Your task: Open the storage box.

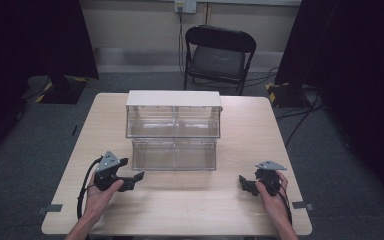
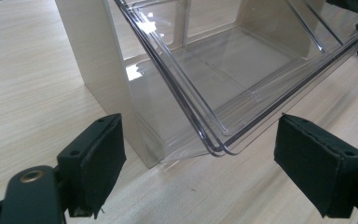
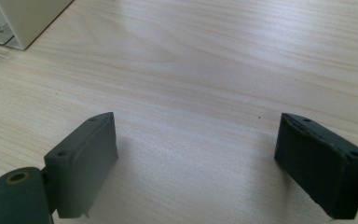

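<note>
Both tongs stand wide open, the left gripper (image 1: 139,176) just beside the lower clear drawer (image 1: 174,155) at frame centre and the right gripper (image 1: 242,180) idle at lower right; best square up to the drawer's front lip (image 2: 216,150) before closing.

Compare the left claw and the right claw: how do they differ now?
The left claw points at the clear bins, close to the lower one's front corner; the right claw faces bare table, further from the bins. The left claw sits left of the bins, the right claw off to their right. Both are open, hold nothing, and sit low over the table.
</note>
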A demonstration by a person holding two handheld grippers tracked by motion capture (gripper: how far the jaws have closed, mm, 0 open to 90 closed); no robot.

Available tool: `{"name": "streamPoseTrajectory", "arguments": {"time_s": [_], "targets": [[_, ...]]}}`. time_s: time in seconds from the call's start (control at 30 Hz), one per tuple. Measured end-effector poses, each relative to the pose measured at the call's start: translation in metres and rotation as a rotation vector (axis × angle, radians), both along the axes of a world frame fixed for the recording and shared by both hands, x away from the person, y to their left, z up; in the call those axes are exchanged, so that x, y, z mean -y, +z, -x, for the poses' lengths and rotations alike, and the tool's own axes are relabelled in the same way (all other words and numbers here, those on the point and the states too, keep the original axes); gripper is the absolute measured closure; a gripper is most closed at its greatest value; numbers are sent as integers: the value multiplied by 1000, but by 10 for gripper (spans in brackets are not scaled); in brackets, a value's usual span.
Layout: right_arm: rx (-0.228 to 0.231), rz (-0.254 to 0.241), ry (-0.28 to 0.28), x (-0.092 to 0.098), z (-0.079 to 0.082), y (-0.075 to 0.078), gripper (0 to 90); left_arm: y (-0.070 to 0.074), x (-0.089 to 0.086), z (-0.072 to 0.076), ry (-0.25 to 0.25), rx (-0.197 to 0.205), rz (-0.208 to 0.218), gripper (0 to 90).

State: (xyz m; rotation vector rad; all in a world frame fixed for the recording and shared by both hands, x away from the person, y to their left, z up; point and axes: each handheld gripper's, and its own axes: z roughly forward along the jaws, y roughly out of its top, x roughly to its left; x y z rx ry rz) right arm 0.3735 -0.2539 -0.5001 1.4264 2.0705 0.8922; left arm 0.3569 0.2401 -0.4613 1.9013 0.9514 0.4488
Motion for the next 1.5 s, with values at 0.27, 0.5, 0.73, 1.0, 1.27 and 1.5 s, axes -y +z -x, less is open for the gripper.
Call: {"name": "streamPoseTrajectory", "arguments": {"time_s": [0.27, 0.5, 0.73, 1.0, 1.27, 1.5], "targets": [[0, 0, 0, 0, 0, 0, 123, 1, 0, 1, -4, -2, 10, 159], [0, 0, 0, 0, 0, 0, 123, 3, 0, 1, -10, 8, 18, 159], [0, 0, 0, 0, 0, 0, 123, 7, -1, 2, 2, 30, 37, 162], [0, 0, 0, 0, 0, 0, 123, 8, -1, 1, 2, 30, 42, 158], [0, 0, 0, 0, 0, 0, 123, 8, -1, 2, 1, 17, 61, 158], [0, 0, 0, 0, 0, 0, 123, 10, 1, 2, -8, 21, 53, 159]]}}
